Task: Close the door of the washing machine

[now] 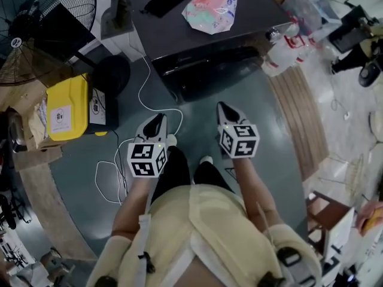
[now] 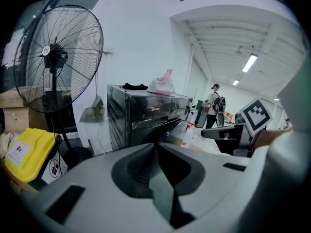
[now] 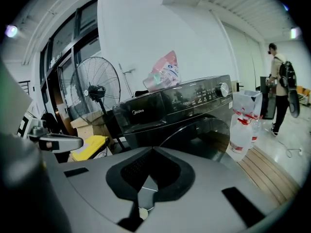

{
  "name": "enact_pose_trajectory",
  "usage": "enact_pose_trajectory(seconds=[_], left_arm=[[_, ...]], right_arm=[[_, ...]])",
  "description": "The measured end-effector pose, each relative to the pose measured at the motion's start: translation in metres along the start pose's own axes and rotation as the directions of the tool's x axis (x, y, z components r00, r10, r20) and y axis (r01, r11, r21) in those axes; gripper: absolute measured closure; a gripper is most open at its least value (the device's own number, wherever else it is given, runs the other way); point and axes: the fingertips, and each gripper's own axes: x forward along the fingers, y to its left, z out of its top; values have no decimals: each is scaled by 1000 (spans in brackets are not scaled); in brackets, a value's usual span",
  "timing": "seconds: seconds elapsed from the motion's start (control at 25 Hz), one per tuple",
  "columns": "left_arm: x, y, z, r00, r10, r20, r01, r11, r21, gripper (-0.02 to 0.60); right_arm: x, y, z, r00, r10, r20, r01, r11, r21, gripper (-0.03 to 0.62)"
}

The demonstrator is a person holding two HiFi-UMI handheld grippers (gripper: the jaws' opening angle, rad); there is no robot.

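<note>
The black washing machine (image 1: 179,37) stands ahead of me, with its round dark glass door (image 3: 206,135) facing me. From the left gripper view the door (image 2: 176,130) seems to stand slightly out from the front, though I cannot tell how far. My left gripper (image 1: 159,119) hovers over the floor short of the machine's left corner, its jaws together and empty. My right gripper (image 1: 223,107) hangs just in front of the door, apart from it, its jaws also together with nothing between them.
A pink bag (image 1: 212,8) and a black item lie on the machine. A large fan (image 1: 36,23), a yellow container (image 1: 69,106) and a white cable (image 1: 143,94) are to the left. Plastic bottles (image 1: 281,49) and wooden slats (image 1: 299,112) are right. A person with a backpack (image 3: 279,81) stands far off.
</note>
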Motion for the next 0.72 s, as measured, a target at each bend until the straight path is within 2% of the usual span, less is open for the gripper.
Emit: enact_pose_trajectory(seconds=[0.72], left_arm=[[7, -27, 8, 1000, -6, 23, 6, 1000, 28, 563]], right_arm=[[-37, -12, 4, 999, 16, 48, -18, 999, 39, 589]])
